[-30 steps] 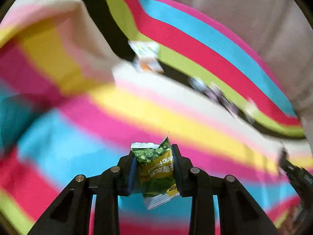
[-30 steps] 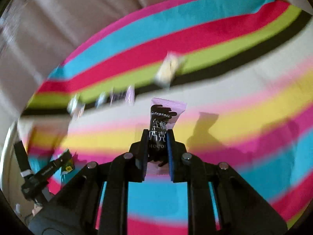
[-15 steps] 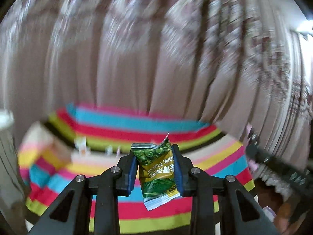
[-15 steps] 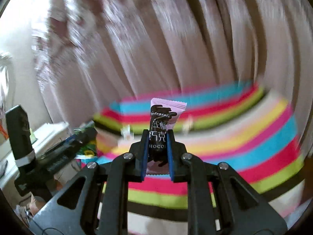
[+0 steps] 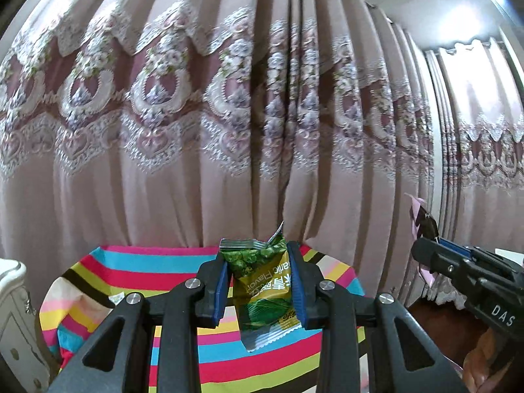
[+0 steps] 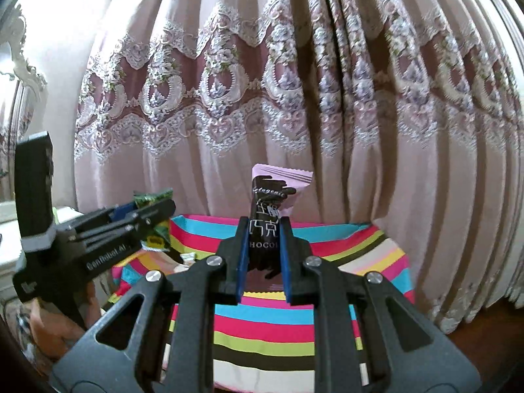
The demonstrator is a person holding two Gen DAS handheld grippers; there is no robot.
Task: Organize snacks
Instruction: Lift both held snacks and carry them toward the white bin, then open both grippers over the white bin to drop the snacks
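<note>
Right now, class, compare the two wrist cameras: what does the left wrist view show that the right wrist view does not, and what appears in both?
Left wrist view only: the printed face of the green garlic-flavour snack packet, clamped in the left gripper.

Right wrist view only: the front of the pink and black chocolate bar wrapper, clamped in the right gripper, and a small pale packet lying on the cloth.

Both: the striped multicoloured cloth, the embroidered pink curtain, and each other's gripper from the side.

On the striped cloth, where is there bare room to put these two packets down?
The striped cloth looks bare across its right half toward the curtain, and along the near stripes below the right claw. The left edge is busier: a small wrapper lies there, beside the left claw holding the green packet.
</note>
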